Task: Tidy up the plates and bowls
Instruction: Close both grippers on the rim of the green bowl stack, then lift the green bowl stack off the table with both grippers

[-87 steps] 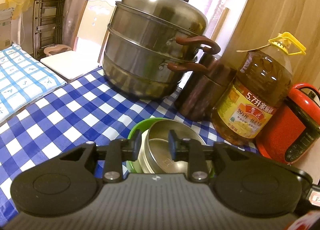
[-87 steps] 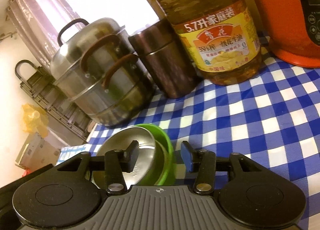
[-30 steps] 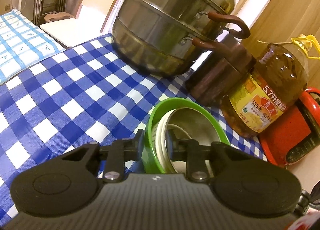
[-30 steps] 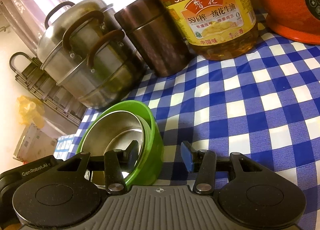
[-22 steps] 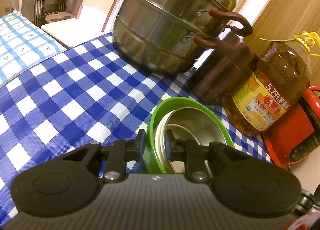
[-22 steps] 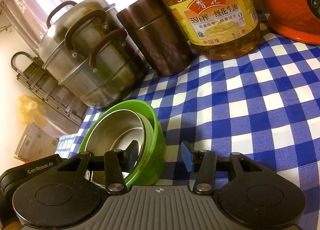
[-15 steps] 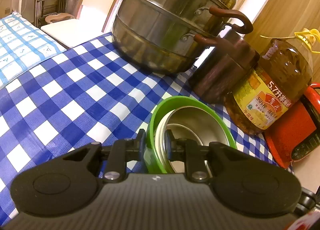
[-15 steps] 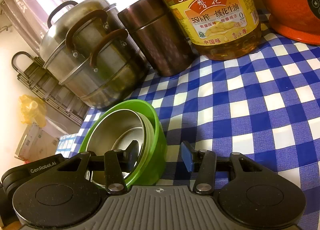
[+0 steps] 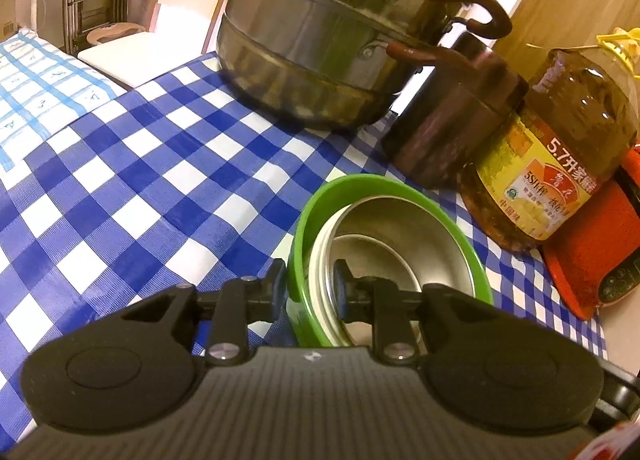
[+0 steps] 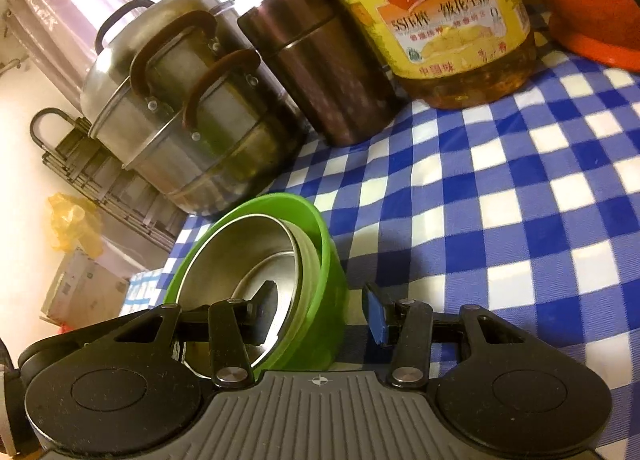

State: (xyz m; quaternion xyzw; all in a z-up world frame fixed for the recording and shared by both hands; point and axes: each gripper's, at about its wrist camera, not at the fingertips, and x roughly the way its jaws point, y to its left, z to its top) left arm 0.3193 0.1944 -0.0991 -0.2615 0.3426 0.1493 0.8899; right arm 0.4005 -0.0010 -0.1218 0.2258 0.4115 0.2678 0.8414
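Note:
A green bowl [image 9: 384, 195] with steel bowls [image 9: 404, 244] nested inside sits tilted on the blue checked tablecloth [image 9: 132, 179]. My left gripper [image 9: 307, 290] is shut on its near rim, one finger outside the green wall, one inside. In the right wrist view the green bowl [image 10: 324, 260] and steel bowls [image 10: 240, 260] show at lower left. My right gripper [image 10: 320, 310] is open and straddles the stack's right rim, its left finger inside the steel bowl, its right finger clear of the green wall.
A tall steel steamer pot [image 9: 332, 39] stands at the back. A brown metal canister [image 9: 448, 123], a big oil bottle [image 9: 560, 151] and a red cooker [image 9: 592, 252] line the right. A chair seat [image 9: 116, 59] lies beyond the table's far left edge.
Both grippers and the bowl stack have shifted slightly toward the pot and bottle. The left stays shut on the rim; the right stays open around it.

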